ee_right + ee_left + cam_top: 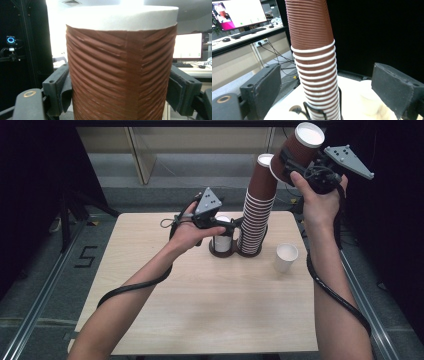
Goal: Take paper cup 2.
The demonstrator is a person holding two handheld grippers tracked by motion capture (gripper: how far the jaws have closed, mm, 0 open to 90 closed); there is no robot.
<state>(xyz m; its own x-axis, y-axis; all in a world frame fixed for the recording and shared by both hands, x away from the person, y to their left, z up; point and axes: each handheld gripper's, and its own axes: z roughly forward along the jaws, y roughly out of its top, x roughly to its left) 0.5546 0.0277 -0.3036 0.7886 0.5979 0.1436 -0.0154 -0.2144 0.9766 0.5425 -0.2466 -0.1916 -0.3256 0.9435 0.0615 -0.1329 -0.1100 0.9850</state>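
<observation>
Brown ribbed paper wraps the single cup (pixel 299 151) that the right gripper (pixel 300 165) holds up in the air, well above the far right corner of the table (pixel 210 305); the cup is tilted, its white inside facing up and toward the camera. In the right gripper view both black jaws press against the sides of this cup (pixel 120 70), clenched on it. Just left of it and lower, a tall stack of cups (pixel 257 212) rises from a dark round holder (pixel 235 251) standing at the far middle of the table, the white rims showing as rings down its lower half. The holder's left ring carries a white cup (pixel 223 239), partly hidden by the left hand (pixel 192 232). The left gripper (pixel 231 226) sits beside the stack near its base; in the left gripper view its jaws stand wide apart on either side of the stack (pixel 314 62), touching nothing. A separate white cup (pixel 286 257) stands alone on the table to the right of the holder. A monitor (pixel 237 13) and keyboard (pixel 248 32) sit on a desk in the background.
</observation>
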